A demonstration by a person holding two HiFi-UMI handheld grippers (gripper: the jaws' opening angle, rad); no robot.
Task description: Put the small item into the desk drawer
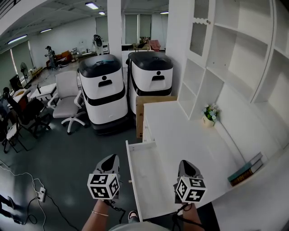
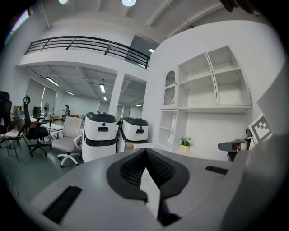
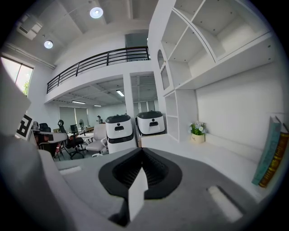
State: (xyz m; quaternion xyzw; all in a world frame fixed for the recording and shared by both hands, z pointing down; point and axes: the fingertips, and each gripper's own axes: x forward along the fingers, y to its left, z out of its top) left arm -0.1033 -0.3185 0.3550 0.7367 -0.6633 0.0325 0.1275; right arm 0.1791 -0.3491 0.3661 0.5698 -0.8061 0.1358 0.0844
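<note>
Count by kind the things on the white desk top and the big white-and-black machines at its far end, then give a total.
Potted plant: 1
Books: 2
White-and-black machines: 2
Total: 5

I see a white desk [image 1: 189,131] and drawer [image 1: 145,178], black-and-white checked marker cubes [image 1: 103,186], white machines [image 1: 104,92] with black tops, a teal book [image 1: 245,168] (another, I think, brown) and dark grey floor [image 1: 67,167].

White wall shelves [image 1: 235,54] rise beside a grey floor [image 1: 67,153] with an office chair [image 1: 67,97] under ceiling lights [image 1: 91,5].
</note>
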